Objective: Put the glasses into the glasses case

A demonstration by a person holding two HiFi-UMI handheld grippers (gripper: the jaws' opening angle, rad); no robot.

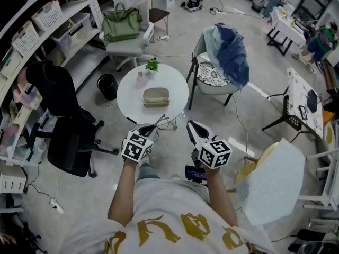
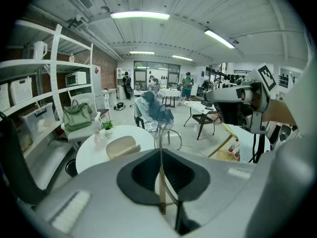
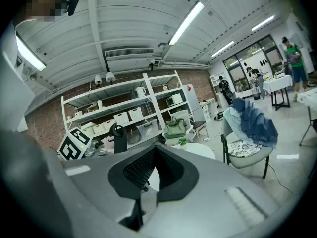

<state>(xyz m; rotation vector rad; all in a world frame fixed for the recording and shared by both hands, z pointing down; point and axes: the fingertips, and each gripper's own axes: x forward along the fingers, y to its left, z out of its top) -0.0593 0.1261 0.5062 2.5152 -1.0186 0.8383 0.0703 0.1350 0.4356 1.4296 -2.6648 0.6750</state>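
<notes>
A beige glasses case (image 1: 156,97) lies on the round white table (image 1: 127,97), well ahead of both grippers; it also shows as the case (image 2: 120,146) in the left gripper view. My left gripper (image 1: 150,133) is held in the air short of the table, shut on thin-framed glasses (image 1: 157,124). One temple runs between its jaws and a lens ring (image 2: 167,135) sticks out past them. My right gripper (image 1: 192,126) hovers beside it. Its jaws look shut with nothing between them (image 3: 148,182).
A small potted plant (image 1: 152,65) and a pink bottle (image 1: 141,79) stand on the table behind the case. A chair draped with blue clothing (image 1: 226,54) is at the right, a black office chair (image 1: 61,120) at the left, shelves along the left wall.
</notes>
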